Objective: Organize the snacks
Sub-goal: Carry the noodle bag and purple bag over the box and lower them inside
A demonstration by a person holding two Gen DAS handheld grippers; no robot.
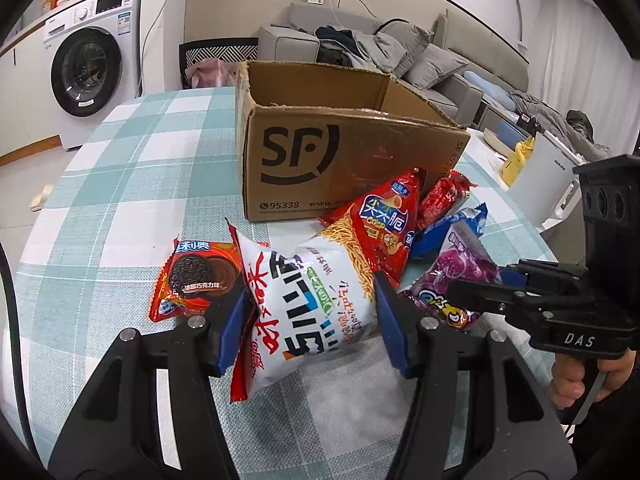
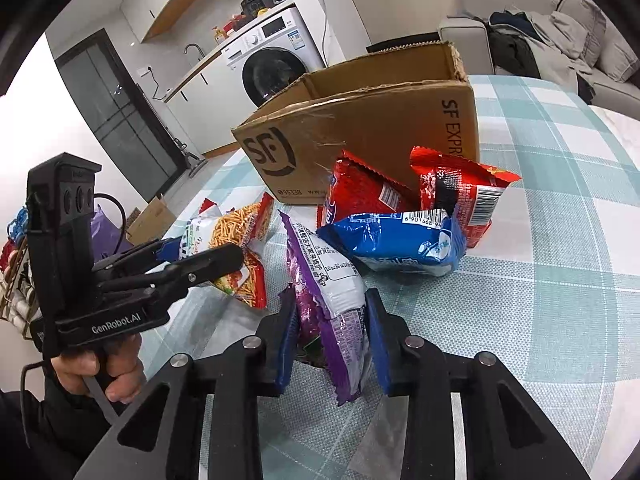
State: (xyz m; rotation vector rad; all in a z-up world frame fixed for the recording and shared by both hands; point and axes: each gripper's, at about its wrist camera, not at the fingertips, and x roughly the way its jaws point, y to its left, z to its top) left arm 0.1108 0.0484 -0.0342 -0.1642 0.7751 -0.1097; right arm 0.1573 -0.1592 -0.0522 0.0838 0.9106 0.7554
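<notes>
An open SF cardboard box (image 1: pixel 344 160) stands on the checked tablecloth; it also shows in the right wrist view (image 2: pixel 372 128). Snack packets lie in front of it. My left gripper (image 1: pixel 310 320) is shut on a white noodle-snack bag (image 1: pixel 308 312), seen also in the right wrist view (image 2: pixel 236 248). My right gripper (image 2: pixel 330 332) is shut on a purple snack bag (image 2: pixel 332 304), seen also in the left wrist view (image 1: pixel 456 276). A red Oreo pack (image 1: pixel 196 280), a red crisp bag (image 1: pixel 380 224), a blue pack (image 2: pixel 400 244) and a red pack (image 2: pixel 460 192) lie nearby.
The table (image 1: pixel 132 168) has a teal and white checked cloth. A washing machine (image 1: pixel 88 64) stands at the back left and a grey sofa (image 1: pixel 400 48) with clothes behind the box. A white appliance (image 1: pixel 540 184) is beyond the table's right edge.
</notes>
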